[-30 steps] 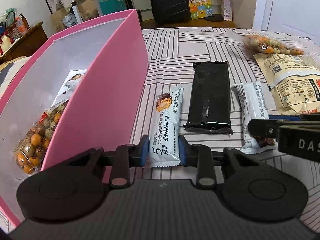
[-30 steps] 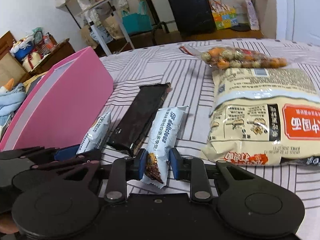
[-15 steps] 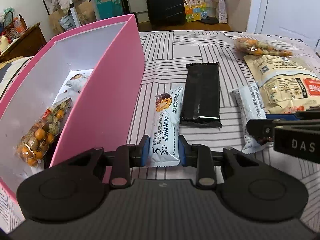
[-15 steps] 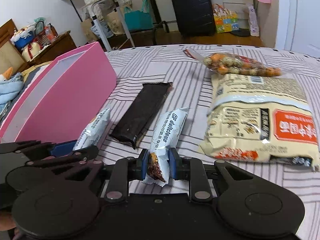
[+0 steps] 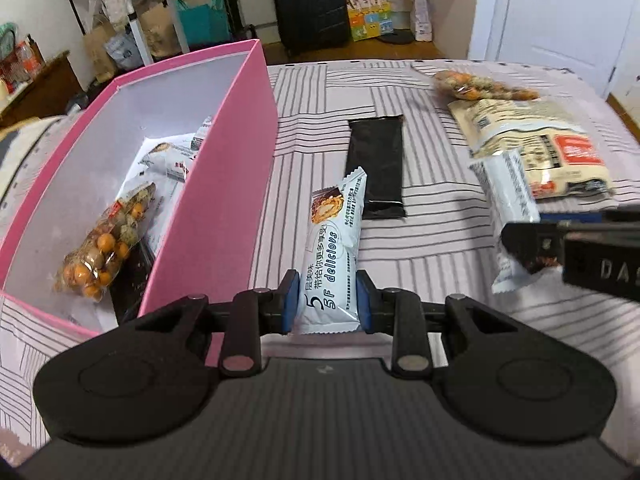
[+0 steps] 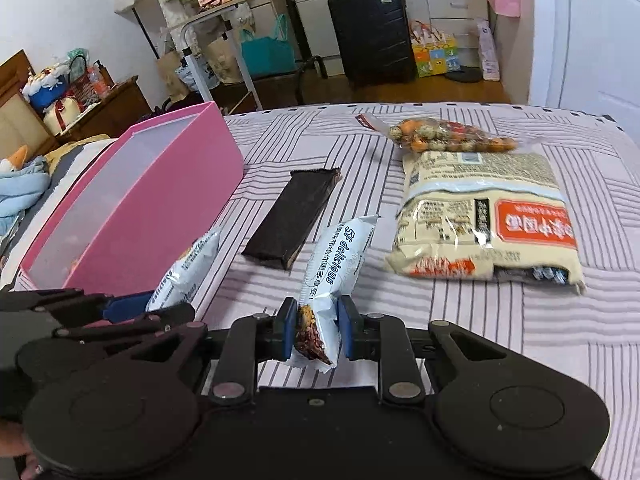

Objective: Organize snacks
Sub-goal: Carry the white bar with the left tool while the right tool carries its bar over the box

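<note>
My left gripper point(image 5: 327, 300) is shut on a white-and-blue snack bar point(image 5: 334, 248), lifted off the striped bed cover. My right gripper point(image 6: 317, 330) is shut on a second white snack bar point(image 6: 334, 272), also raised; that bar point(image 5: 510, 200) and the right gripper point(image 5: 520, 240) show at the right of the left wrist view. The left gripper point(image 6: 132, 308) with its bar point(image 6: 188, 272) appears at the left of the right wrist view. A pink box point(image 5: 224, 184) stands to the left, holding a bag of mixed nuts point(image 5: 106, 240) and other packets.
A black bar point(image 6: 292, 216) lies on the cover between box and big beige bag point(image 6: 484, 216). Behind that bag lies a clear bag of nuts point(image 6: 448, 136). A black suitcase point(image 6: 372, 32) and a folding table stand on the floor beyond the bed.
Both grippers have risen and drawn back with their bars, which now hang clear of the cover. More of the box's inside shows.
</note>
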